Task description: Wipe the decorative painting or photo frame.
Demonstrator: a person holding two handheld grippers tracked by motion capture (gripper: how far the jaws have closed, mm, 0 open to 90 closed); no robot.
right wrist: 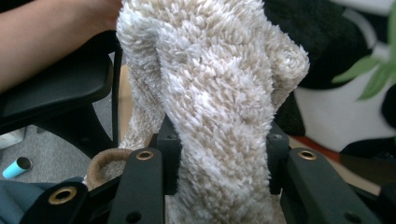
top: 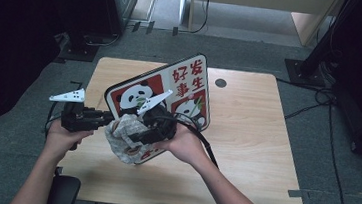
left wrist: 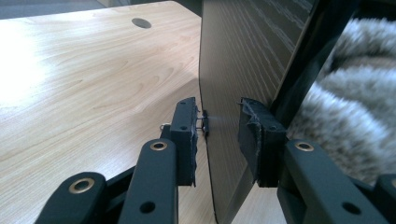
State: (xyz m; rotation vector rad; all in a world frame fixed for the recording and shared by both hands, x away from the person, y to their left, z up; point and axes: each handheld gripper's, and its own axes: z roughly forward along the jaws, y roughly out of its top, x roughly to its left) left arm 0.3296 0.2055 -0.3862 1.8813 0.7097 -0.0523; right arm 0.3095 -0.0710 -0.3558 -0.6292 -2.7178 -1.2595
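- Pale wood is showing across most of the table (top: 244, 153) in the high view; its right half and far edge are lying bare, with a dark round grommet hole (top: 220, 83) near the far edge, so there is plenty of room on that side.
- In the same view a panda board (top: 180, 89), red and white with black characters, is standing tilted on the table's left half, its lower near corner sitting close to the table's near-left area. The left gripper (top: 109, 120) is reaching in from the left to the board's near edge, while the right gripper (top: 138, 135) is pressing a fluffy beige cloth (top: 120, 136) against the board's printed face.
- In the left gripper view the board (left wrist: 243, 70) is showing its wood-grain back and a thin dark edge running up between the two jaws. The jaws are standing either side of that edge, the right pad sitting on the board and the left pad just beside its back; I cannot tell whether they are truly clamping it. The cloth (left wrist: 345, 107) is lying to the right, beyond the edge; open tabletop (left wrist: 93, 84) is stretching away to the left.
- In the right gripper view the jaws are clenched on the cloth (right wrist: 215, 107), which is bulging up between them and covering the middle. Behind it, the board's face (right wrist: 327, 107) is showing white, black and a strip of red, and a forearm (right wrist: 51, 32) is crossing the upper left.
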